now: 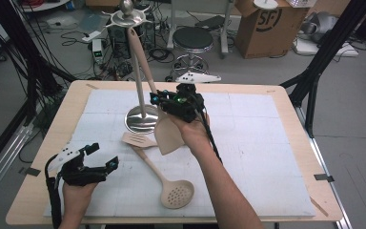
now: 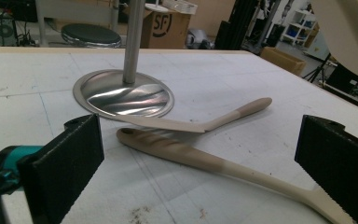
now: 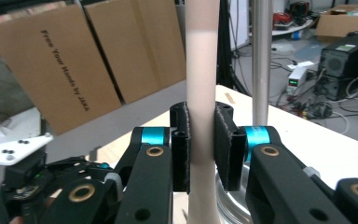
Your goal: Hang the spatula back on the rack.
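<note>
A steel utensil stand (image 1: 137, 71) rises from a round base (image 1: 140, 120) on the white mat. My right gripper (image 1: 157, 98) is shut on the handle of a beige turner (image 1: 169, 136) and holds it upright beside the pole; the handle's top (image 1: 132, 34) reaches the hook ring. In the right gripper view both pads clamp the handle (image 3: 200, 56), with the pole (image 3: 262, 56) just behind. My left gripper (image 1: 104, 156) rests open at the front left, nothing between its jaws. Ahead of the left gripper (image 2: 200, 154) lie a slotted spatula (image 2: 182, 123) and a perforated skimmer (image 2: 191, 156).
The skimmer's bowl (image 1: 177, 193) lies near the table's front edge, the slotted spatula (image 1: 139, 140) by the stand's base. Behind the table are a round stool (image 1: 192, 40), a cardboard box (image 1: 267, 26), and cables and electronics (image 1: 109, 40) on the floor.
</note>
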The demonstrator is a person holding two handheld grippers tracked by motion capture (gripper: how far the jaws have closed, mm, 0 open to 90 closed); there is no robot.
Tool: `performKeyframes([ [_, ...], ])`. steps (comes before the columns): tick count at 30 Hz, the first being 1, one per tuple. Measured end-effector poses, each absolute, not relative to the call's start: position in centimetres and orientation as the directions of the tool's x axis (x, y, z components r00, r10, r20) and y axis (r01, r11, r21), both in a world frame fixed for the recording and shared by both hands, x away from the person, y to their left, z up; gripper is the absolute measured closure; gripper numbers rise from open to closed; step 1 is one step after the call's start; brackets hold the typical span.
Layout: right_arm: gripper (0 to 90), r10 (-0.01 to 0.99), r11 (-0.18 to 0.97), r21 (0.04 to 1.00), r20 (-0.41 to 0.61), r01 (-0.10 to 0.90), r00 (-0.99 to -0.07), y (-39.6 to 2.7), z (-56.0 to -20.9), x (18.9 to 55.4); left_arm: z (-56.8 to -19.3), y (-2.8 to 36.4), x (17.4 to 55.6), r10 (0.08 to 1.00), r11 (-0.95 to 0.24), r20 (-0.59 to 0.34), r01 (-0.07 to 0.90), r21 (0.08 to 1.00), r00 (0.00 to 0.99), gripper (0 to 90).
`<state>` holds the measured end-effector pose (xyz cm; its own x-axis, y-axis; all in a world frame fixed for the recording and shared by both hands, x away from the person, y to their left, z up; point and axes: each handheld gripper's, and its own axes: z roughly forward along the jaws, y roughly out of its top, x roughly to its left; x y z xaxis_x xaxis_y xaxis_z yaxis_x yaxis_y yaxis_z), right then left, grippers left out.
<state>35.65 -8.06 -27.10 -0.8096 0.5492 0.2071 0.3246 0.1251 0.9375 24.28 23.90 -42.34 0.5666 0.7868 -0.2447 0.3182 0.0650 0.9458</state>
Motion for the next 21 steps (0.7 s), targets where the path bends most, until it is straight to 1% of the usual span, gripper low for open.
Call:
performKeyframes([
  [5,79.0,0.589,0.143,0.934,0.187,0.329,-0.787,-7.4,-27.5,35.9,-42.3,23.9,24.2,0.786,0.066,-0.245,0.318,0.946,0.567,1.7],
  [11,78.9,0.587,0.142,0.931,0.194,0.337,-0.786,-6.8,-27.8,36.1,-42.3,24.0,24.3,0.787,0.072,-0.249,0.317,0.946,0.564,1.7],
  [14,77.2,0.59,0.132,0.929,0.207,0.347,-0.78,-6.7,-27.9,36.2,-42.3,24.1,24.3,0.786,0.073,-0.251,0.317,0.945,0.566,1.7],
  [15,74.9,0.595,0.125,0.93,0.21,0.347,-0.776,-6.7,-28.0,36.3,-42.3,24.1,24.3,0.786,0.074,-0.251,0.317,0.946,0.565,1.7],
  [17,60.7,0.608,0.074,0.93,0.243,0.36,-0.755,-7.1,-27.9,36.4,-42.3,24.1,24.3,0.786,0.073,-0.25,0.318,0.945,0.565,1.7],
  [18,60.5,0.617,0.05,0.931,0.256,0.362,-0.744,-7.3,-27.8,36.5,-42.3,24.1,24.3,0.786,0.074,-0.251,0.318,0.945,0.565,1.7],
  [20,63.5,0.628,-0.002,0.928,0.292,0.374,-0.721,-8.1,-27.6,36.6,-42.3,24.0,24.3,0.786,0.071,-0.248,0.316,0.946,0.566,1.7],
  [21,63.2,0.624,-0.018,0.925,0.308,0.38,-0.718,-8.3,-27.6,36.7,-42.3,24.0,24.3,0.783,0.07,-0.248,0.316,0.946,0.571,1.7],
])
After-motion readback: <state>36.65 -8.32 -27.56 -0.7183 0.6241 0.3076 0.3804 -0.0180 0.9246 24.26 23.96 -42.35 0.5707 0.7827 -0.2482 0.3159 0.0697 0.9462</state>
